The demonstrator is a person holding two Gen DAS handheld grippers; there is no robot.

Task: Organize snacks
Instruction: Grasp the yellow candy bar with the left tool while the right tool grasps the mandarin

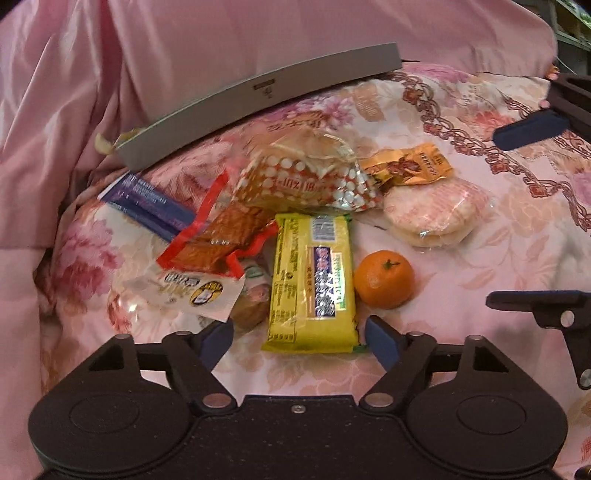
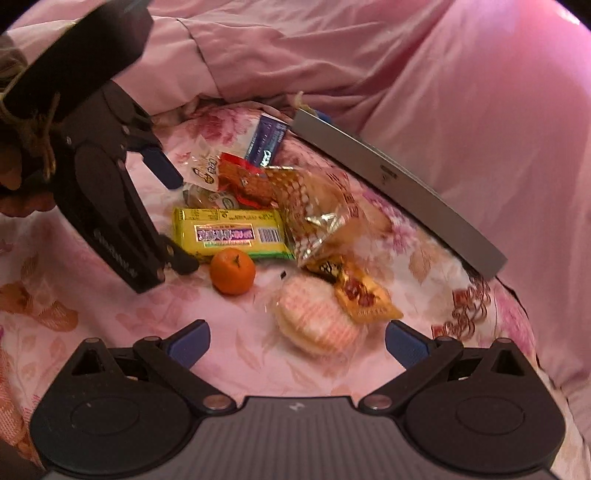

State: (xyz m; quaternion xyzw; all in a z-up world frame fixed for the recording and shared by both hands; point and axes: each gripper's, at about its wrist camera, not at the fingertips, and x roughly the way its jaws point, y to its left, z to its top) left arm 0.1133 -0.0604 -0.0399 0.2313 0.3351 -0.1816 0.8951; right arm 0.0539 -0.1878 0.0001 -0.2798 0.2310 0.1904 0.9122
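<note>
**Snack pile on the floral bedspread, both grippers hovering**

Starting at the left gripper (image 1: 297,338): jaws standing partly apart, straddling the near end of the yellow snack bar (image 1: 312,282), pads just beside its edges but not visibly pressing. Nothing gripped there as far as can be told.

Moving to the right gripper (image 2: 297,345): jaws spread wide, holding nothing, hanging over the wrapped rice crackers (image 2: 314,319), which are lying between the blue pads and a bit beyond them.

Working outward: small orange (image 1: 384,278) sitting just beside the yellow bar. Gold candy packet (image 1: 408,164) overlapping the far edge of the crackers. Clear dotted bag of pastry (image 1: 306,173) lying behind the bar, red-edged packet of brown biscuits (image 1: 221,236) to its left, overlapping a white sachet (image 1: 195,291) and a small round wrapped thing, too blurry to name. Purple packet (image 1: 147,203) further left.

Beyond all that, grey box lid (image 1: 258,96) resting tilted against a pink quilt (image 1: 258,33). Everything lying on the floral bedspread (image 1: 480,240).
</note>
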